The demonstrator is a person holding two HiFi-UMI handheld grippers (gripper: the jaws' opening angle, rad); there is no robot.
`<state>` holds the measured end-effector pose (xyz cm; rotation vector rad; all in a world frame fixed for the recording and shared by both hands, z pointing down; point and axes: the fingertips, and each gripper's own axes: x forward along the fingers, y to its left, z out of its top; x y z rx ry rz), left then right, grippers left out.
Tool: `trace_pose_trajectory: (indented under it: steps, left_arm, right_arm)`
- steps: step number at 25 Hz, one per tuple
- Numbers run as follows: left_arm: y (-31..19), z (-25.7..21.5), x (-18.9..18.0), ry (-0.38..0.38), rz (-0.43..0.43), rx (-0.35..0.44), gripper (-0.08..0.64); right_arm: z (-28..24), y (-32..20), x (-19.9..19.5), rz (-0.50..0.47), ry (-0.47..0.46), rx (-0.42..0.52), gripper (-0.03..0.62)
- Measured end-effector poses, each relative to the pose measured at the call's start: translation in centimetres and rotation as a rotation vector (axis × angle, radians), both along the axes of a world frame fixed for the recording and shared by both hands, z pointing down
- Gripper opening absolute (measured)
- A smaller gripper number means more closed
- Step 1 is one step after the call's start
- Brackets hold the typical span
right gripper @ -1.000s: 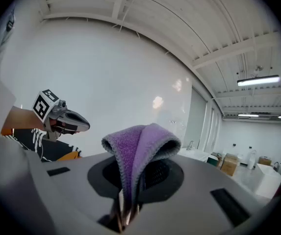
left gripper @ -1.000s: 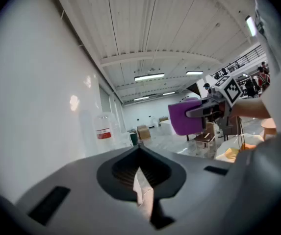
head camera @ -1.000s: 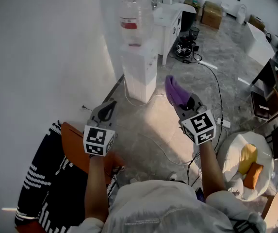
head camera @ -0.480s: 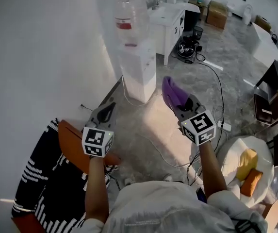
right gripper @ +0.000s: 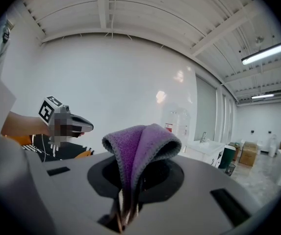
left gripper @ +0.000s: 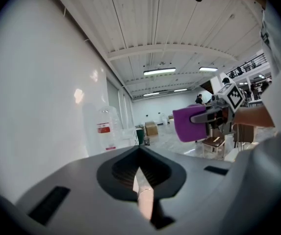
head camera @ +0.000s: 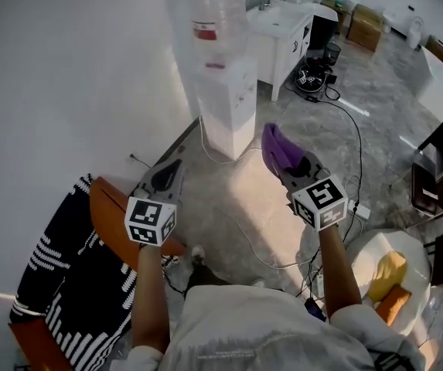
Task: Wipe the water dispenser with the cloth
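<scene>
The right gripper (right gripper: pixel 125 207) is clamped on the purple cloth (right gripper: pixel 141 143), which stands folded up out of its jaws; the left gripper (left gripper: pixel 143 192) has its jaws together with nothing between them; the dispenser (head camera: pixel 226 99), a bottle (head camera: pixel 216 15) on top, stands against the wall (head camera: pixel 66 76) ahead of both grippers, well apart from the cloth; a cable (head camera: pixel 240 230) runs over the floor (head camera: pixel 314 122) between them; an orange chair (head camera: pixel 109 222) sits just beside the left gripper.
</scene>
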<state>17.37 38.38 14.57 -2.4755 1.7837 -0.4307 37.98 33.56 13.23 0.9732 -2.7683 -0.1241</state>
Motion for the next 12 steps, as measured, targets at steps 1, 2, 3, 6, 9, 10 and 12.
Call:
trace_pose_trajectory:
  steps: [1,2,3,6,9,10,12]
  left_arm:
    - [-0.7,-0.1,-0.3,0.005,0.001,0.005,0.009]
    - [-1.4,-0.2,-0.6,0.008,0.005,0.009,0.009]
    - [-2.2,-0.1,-0.9,0.007,0.009,0.011,0.009]
    - [-5.7,0.4,-2.3,0.006,0.028,0.015,0.009]
    - [-10.2,1.7,-4.8,0.011,0.051,0.004,0.009]
    - [-11.7,2.1,-5.8,0.008,0.056,-0.003,0.009]
    - [-14.6,2.4,-8.3,-0.001,0.062,-0.013,0.009]
  right_arm:
    - [0.1,-0.5,-0.2,0.003,0.005,0.002,0.054]
    - [0.3,-1.0,-0.5,0.009,0.009,0.002,0.054]
    - [0.4,-1.6,-0.7,0.015,0.009,-0.001,0.054]
    - [0.5,-4.3,-1.9,0.032,-0.004,-0.008,0.054]
    - [1.1,-8.2,-4.4,0.062,0.006,-0.007,0.055]
    - [1.3,-9.4,-5.5,0.069,0.016,-0.011,0.054]
    - [1.5,-11.8,-8.3,0.077,0.043,-0.014,0.055]
